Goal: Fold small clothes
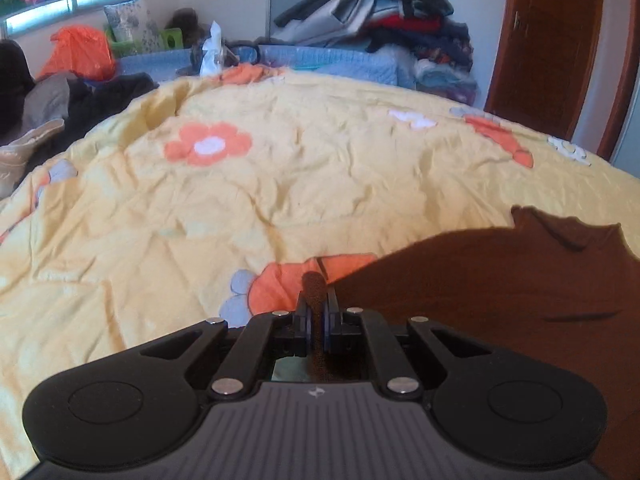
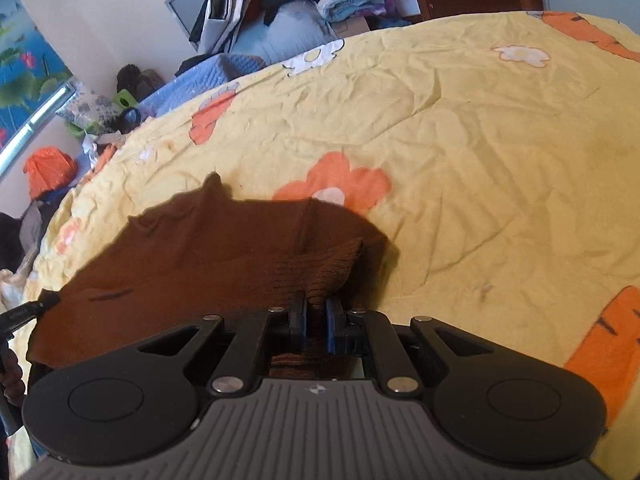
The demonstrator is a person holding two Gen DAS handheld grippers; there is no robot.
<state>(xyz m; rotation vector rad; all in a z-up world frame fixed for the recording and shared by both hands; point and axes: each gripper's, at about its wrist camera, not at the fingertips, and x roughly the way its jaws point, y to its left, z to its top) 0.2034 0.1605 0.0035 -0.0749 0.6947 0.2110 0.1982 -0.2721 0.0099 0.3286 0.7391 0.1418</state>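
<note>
Brown garment (image 2: 192, 248), pinched by both hand-held grippers

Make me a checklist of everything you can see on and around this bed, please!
Surface: yellow flowered quilt, wrinkled.
Job's things: brown knit garment, spread flat on the quilt.
Clutter: dark clothes at the quilt's far edge.
Grippers: left gripper shut on the garment's edge; right gripper shut on a bunched ribbed edge.
Cables: nothing seen.
Surroundings: clothes pile, wooden door, orange bag.

Yellow flowered bed quilt (image 1: 304, 184), creased, with brown knit garment (image 1: 500, 280) spread flat across its near edge
</note>
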